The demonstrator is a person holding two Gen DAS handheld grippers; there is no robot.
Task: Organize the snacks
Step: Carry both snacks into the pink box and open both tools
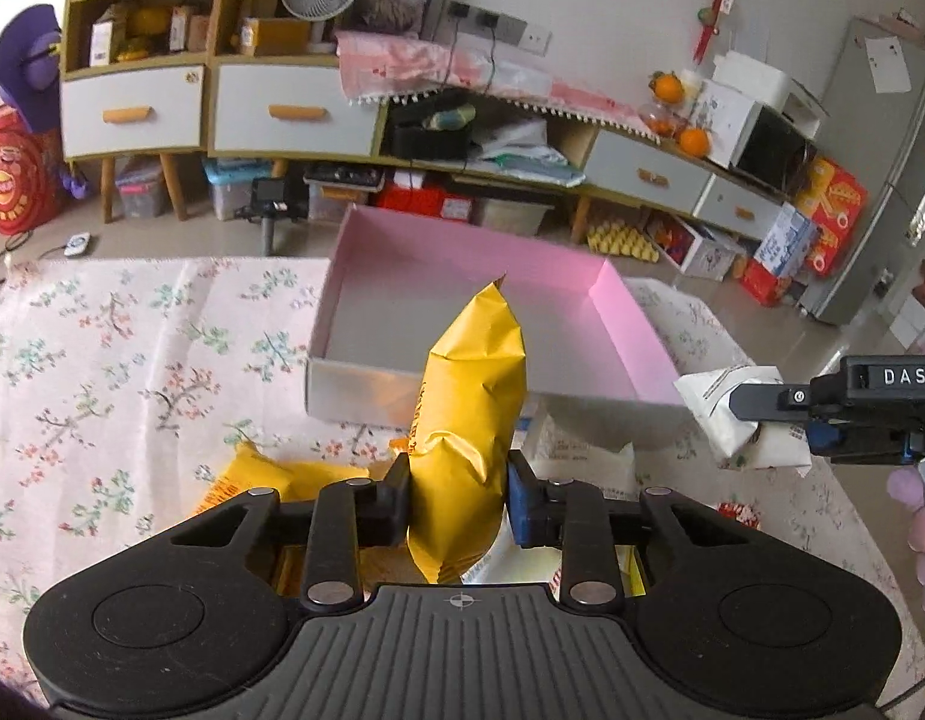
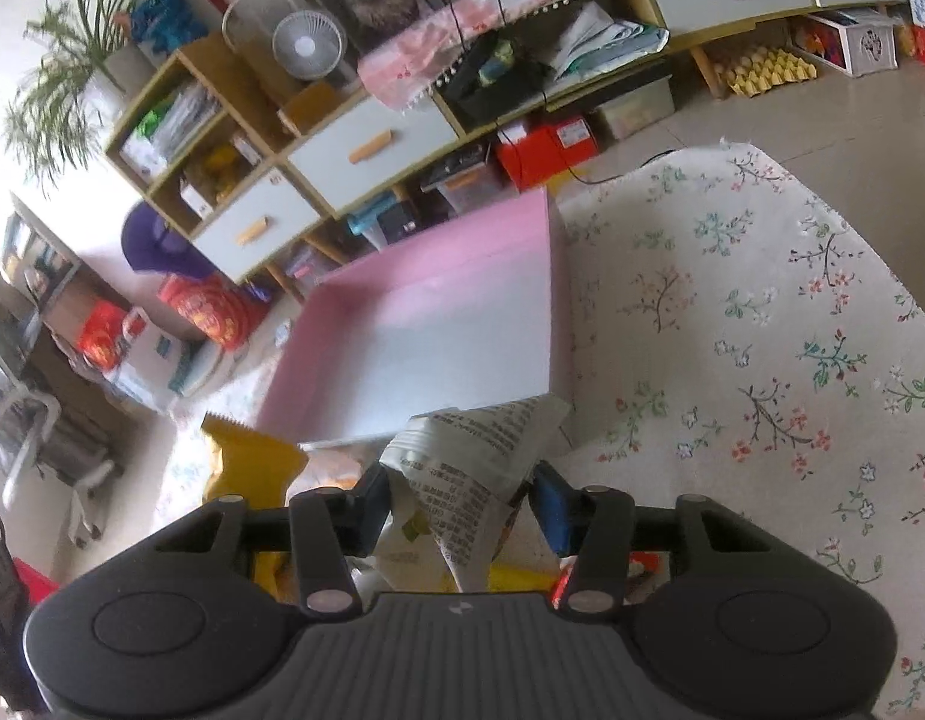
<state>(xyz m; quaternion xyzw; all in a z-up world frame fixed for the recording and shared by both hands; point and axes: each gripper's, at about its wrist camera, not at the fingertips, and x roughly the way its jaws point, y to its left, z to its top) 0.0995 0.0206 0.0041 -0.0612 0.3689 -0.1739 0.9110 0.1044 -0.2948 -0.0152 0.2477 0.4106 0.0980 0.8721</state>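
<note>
Snacks held before box (image 1: 630,330)
Left gripper (image 1: 459,495) pinches yellow pack (image 1: 474,396); right gripper (image 2: 459,501) pinches white pack (image 2: 468,468). Risk: slick, puffy film slipping free short of the box.

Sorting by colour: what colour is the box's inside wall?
Pink, clearest in the left wrist view: box.

We hold our left gripper (image 1: 459,495) forward and roughly level, its jaws pinched in on a yellow packet (image 1: 471,420) that stands up between the pads. Our right gripper (image 2: 459,504) is tilted, rolled to one side, its jaws closed on a white printed packet (image 2: 468,480). From the left wrist view, the right gripper (image 1: 756,402) reaches in from the right.
</note>
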